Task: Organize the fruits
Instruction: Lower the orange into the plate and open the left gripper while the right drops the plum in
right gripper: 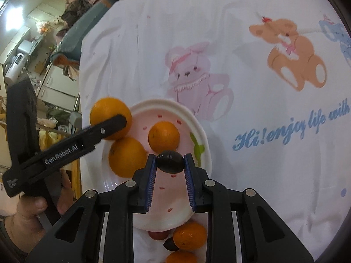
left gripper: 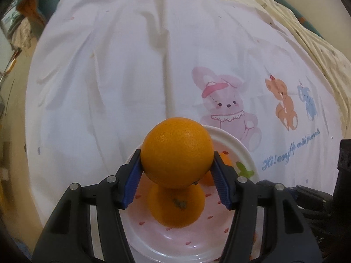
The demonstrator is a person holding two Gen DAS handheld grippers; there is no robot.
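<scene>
My left gripper (left gripper: 177, 166) is shut on an orange (left gripper: 176, 151) and holds it above the pink-and-white plate (left gripper: 239, 144). It also shows in the right wrist view (right gripper: 114, 122), with the held orange (right gripper: 107, 111) at the plate's (right gripper: 166, 105) left rim. Two oranges lie on the plate (right gripper: 127, 156) (right gripper: 163, 137); one shows below the held orange (left gripper: 176, 206). My right gripper (right gripper: 170, 164) is shut on a dark plum (right gripper: 169, 161) above the plate's near side.
The plate stands on a white cloth (right gripper: 241, 87) printed with cartoon animals and blue writing. Near the plate's front edge lie more oranges (right gripper: 189, 235), a red fruit (right gripper: 158, 235) and a dark fruit (right gripper: 170, 246). Room clutter shows at left beyond the cloth's edge.
</scene>
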